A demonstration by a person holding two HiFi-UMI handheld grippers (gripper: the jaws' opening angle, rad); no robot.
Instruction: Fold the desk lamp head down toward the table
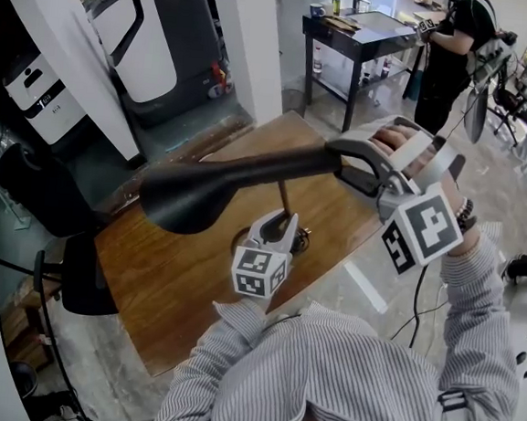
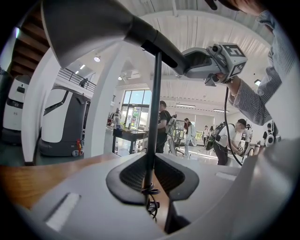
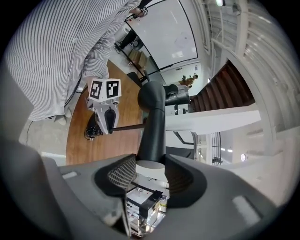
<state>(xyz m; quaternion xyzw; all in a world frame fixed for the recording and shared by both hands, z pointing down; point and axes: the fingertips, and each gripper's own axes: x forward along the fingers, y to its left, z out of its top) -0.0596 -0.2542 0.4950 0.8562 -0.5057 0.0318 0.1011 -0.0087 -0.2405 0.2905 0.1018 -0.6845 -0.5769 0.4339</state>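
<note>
Desk lamp [image 1: 192, 194], one, in left tool [image 1: 281, 218] and right tool [image 1: 337, 163]

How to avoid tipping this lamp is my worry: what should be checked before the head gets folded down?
1. Left hand-held gripper steadying the pole: ok, jaws closed on it low down.
2. Right hand-held gripper gripping the neck of the lamp head: ok, jaws closed on it.
3. Base flat on the table: cannot tell, the left hand-held gripper hides most of it.
4. Landing spot under the lamp head: ok, only bare wood shows there.
5. Thin wire at the pole hanging free: cannot tell.
</note>
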